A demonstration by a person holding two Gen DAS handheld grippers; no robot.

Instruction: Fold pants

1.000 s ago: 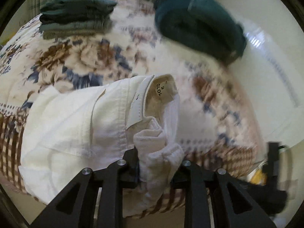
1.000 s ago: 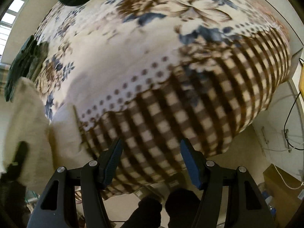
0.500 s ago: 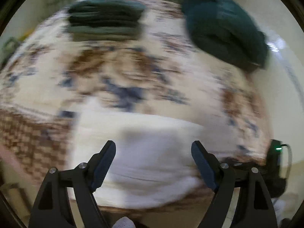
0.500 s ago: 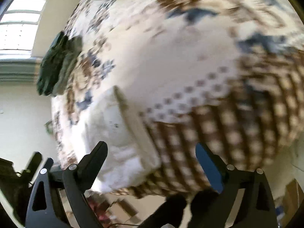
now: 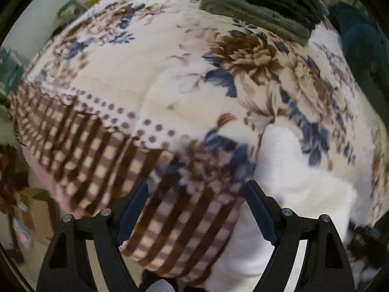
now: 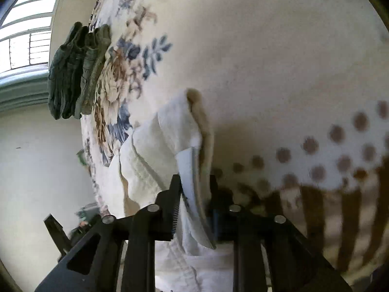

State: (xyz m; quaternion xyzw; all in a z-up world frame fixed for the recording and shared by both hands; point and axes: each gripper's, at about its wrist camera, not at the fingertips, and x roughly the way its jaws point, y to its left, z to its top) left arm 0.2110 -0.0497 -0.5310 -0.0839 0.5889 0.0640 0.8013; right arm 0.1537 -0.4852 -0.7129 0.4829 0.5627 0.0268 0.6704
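Observation:
The white pants (image 6: 155, 150) lie folded near the front edge of the bed. My right gripper (image 6: 194, 189) is shut on the white pants at the waistband edge, its fingers (image 6: 176, 194) pinching the cloth. In the left wrist view the pants (image 5: 291, 185) show as a blurred white mass at the lower right. My left gripper (image 5: 194, 202) is open and empty, over the checked border of the blanket, to the left of the pants.
A floral blanket (image 5: 170, 73) with a brown checked border covers the bed. A stack of folded dark green pants (image 5: 262, 2) lies at the back, also in the right wrist view (image 6: 75, 70). A dark teal garment (image 5: 359, 41) lies at the right. Boxes stand on the floor at left.
My left gripper let go of the pants, opened and swung left. My right gripper moved to the pants and shut on the waistband edge.

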